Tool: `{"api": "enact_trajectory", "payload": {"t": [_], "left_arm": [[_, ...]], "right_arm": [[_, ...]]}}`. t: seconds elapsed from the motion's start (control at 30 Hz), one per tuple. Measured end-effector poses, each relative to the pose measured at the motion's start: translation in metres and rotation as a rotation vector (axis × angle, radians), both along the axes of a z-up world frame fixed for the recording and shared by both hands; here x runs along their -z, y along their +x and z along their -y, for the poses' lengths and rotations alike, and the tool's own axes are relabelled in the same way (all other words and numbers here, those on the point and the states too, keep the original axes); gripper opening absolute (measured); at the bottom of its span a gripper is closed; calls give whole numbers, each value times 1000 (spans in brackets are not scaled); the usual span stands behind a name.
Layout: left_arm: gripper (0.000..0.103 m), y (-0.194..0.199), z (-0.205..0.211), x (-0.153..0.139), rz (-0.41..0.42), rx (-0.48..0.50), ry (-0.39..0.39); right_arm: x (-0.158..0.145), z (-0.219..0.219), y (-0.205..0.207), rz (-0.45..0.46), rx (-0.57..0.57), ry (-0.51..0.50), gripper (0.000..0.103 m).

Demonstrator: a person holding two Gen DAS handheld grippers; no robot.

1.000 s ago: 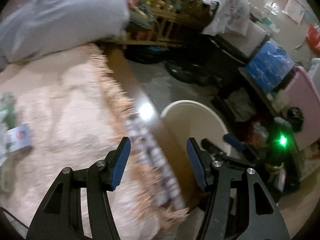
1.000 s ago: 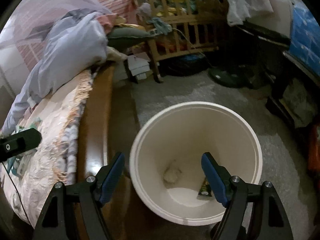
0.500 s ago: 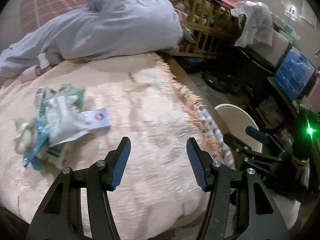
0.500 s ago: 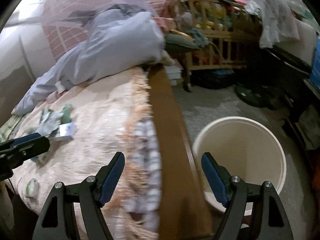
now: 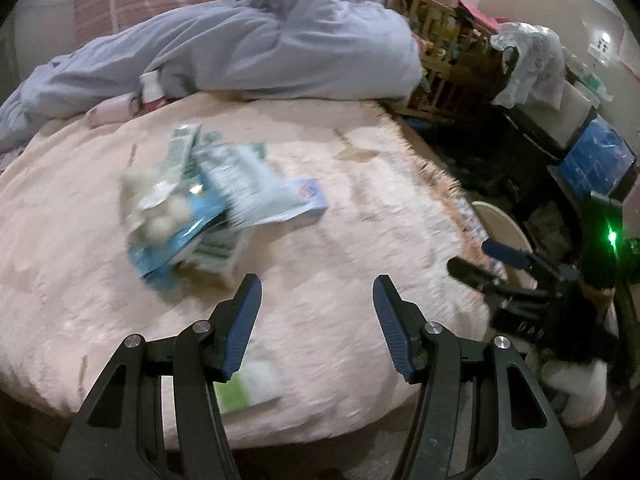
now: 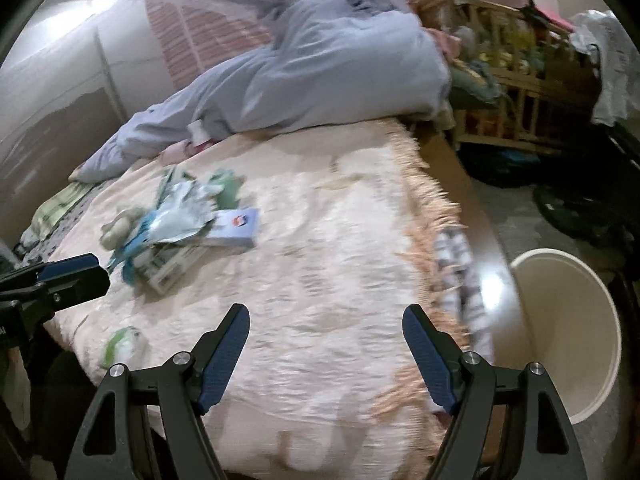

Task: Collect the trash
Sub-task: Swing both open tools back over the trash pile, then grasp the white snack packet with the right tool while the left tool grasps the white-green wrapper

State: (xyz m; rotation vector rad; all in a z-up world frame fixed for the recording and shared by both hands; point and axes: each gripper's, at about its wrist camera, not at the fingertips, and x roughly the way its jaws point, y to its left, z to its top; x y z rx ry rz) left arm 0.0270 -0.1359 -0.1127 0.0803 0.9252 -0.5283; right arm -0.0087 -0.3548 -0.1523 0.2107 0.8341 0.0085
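A heap of trash (image 5: 200, 208) lies on the pink bedspread (image 5: 360, 216): torn wrappers, a blue-and-white packet, cotton balls and a small white box (image 5: 308, 196). The same heap of trash (image 6: 172, 232) shows left of centre in the right wrist view. A green-and-white wrapper (image 5: 248, 384) lies near the bed's front edge, partly behind my left gripper (image 5: 316, 292), which is open and empty, just short of the heap. My right gripper (image 6: 324, 320) hovers open and empty over the bedspread. The white bucket (image 6: 568, 320) stands on the floor to the right of the bed.
A grey-blue duvet (image 5: 280, 48) is piled along the far side of the bed. A wooden crib (image 6: 520, 92) and cluttered shelves with a blue box (image 5: 596, 160) fill the right. The bed's brown wooden side rail (image 6: 484, 240) runs between bedspread and bucket.
Both grippers have swung left, away from the white bucket and over the bed. The trash heap has come into view ahead of them. Both have stayed open and empty.
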Motion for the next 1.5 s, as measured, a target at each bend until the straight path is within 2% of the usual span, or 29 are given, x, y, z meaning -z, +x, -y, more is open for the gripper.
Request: {"api": "enact_trajectory", "payload": {"t": [0.27,0.5,0.73,0.87,1.07,1.17,1.23,1.37,1.5], "left_arm": [[57,-16,-45,35,-97,-28,53],[57,-16,-46,65,-91,-9,99],[57,-11,-36,86,-106,62,161],[70,-6,-34,93,-84,92,177],[70,21,-33,98,-117,77,128],[60,41,-40,101,-159,13,81],[58,51,-46,101,-180,-23,48],[58,59,-56,97,-198,-50,1],[58,52,-63,97,-218,-19,9]], "right_arm": [[7,-33,10,-23,-94,38,77],[16,-60,23,-56,-158,33,77],[22,-65,31,-79,-173,45,77],[20,-66,41,-76,-171,58,77],[6,-81,79,-39,-204,71,77],[2,-91,107,-29,-219,95,77],[2,-96,130,-35,-225,135,77],[14,-109,175,-72,-247,177,77],[32,-121,196,-129,-278,183,77]]}}
